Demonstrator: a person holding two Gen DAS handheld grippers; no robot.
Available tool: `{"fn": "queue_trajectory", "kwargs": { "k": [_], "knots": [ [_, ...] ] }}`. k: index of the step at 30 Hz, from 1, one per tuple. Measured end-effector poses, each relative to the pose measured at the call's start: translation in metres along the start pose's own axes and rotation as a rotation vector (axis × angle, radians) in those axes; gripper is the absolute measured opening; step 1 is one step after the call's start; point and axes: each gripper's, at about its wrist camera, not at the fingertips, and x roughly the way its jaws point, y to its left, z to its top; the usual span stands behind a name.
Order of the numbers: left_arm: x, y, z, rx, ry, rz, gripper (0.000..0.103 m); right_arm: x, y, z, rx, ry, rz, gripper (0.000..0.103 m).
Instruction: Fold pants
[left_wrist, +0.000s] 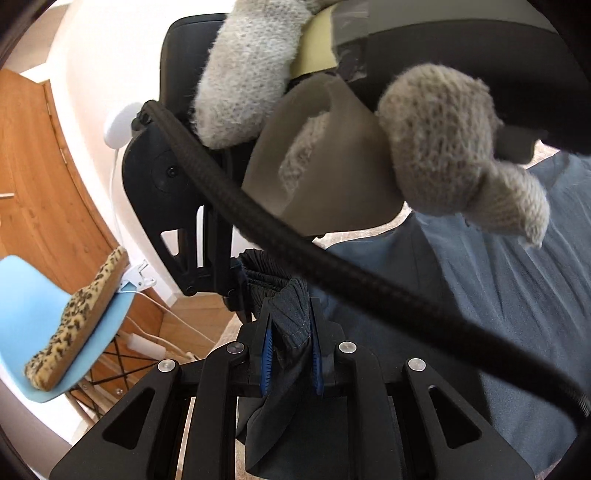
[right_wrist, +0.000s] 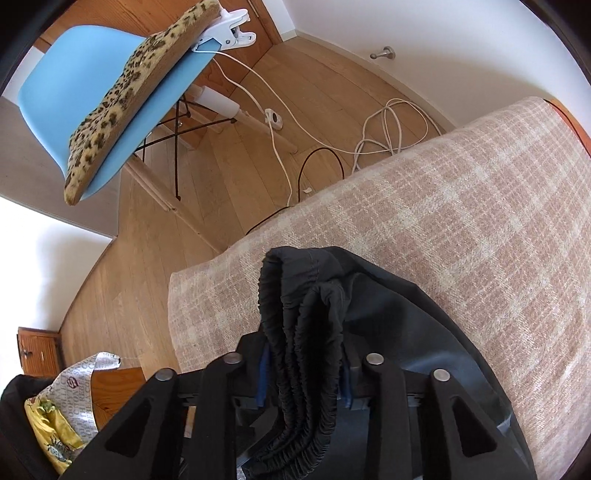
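The dark pants (left_wrist: 498, 295) spread to the right in the left wrist view. My left gripper (left_wrist: 291, 332) is shut on a bunched fold of them between its blue pads (left_wrist: 267, 350). My right gripper (right_wrist: 306, 354) is shut on the gathered elastic waistband (right_wrist: 295, 325), held over the plaid-covered surface (right_wrist: 461, 203). In the left wrist view the right gripper's black body (left_wrist: 177, 192), its braided cable (left_wrist: 332, 266) and the person's grey knit glove (left_wrist: 443, 147) sit just ahead of my left gripper.
A blue chair (right_wrist: 74, 99) with a leopard-print cushion (right_wrist: 122, 96) and a white clip (right_wrist: 229, 26) stands on the wooden floor (right_wrist: 229, 155). White and black cables (right_wrist: 373, 136) lie beside the surface's edge. A bag with patterned paper (right_wrist: 59, 413) is at lower left.
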Motion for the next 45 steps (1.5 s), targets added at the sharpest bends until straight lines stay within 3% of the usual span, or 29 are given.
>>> {"fn": "queue_trajectory", "kwargs": {
  "k": [1, 6, 9, 13, 16, 20, 29, 45],
  "knots": [
    [-0.002, 0.002, -0.001, -0.014, 0.002, 0.012, 0.019, -0.002, -0.002, -0.002, 0.005, -0.014, 0.01, 0.018],
    [-0.004, 0.015, -0.004, -0.119, 0.026, 0.051, 0.028, -0.02, -0.022, -0.013, 0.088, -0.076, 0.102, 0.016],
    [0.0, 0.02, -0.002, -0.157, 0.042, 0.029, 0.028, -0.032, -0.028, -0.019, 0.11, -0.11, 0.133, 0.016],
    [-0.004, 0.024, 0.006, -0.202, 0.04, -0.062, 0.028, -0.05, -0.035, -0.031, 0.123, -0.157, 0.186, 0.016],
    [-0.015, 0.021, 0.015, -0.214, 0.012, -0.104, 0.014, -0.068, -0.043, -0.042, 0.143, -0.196, 0.213, 0.016],
    [-0.036, 0.003, 0.033, -0.184, -0.018, -0.173, 0.009, -0.095, -0.06, -0.065, 0.18, -0.233, 0.235, 0.016],
    [-0.077, -0.035, 0.076, -0.179, -0.061, -0.36, 0.007, -0.158, -0.102, -0.137, 0.268, -0.324, 0.235, 0.016],
    [-0.144, -0.166, 0.13, -0.021, -0.078, -0.672, 0.007, -0.232, -0.199, -0.313, 0.51, -0.435, 0.196, 0.016]
  ]
}}
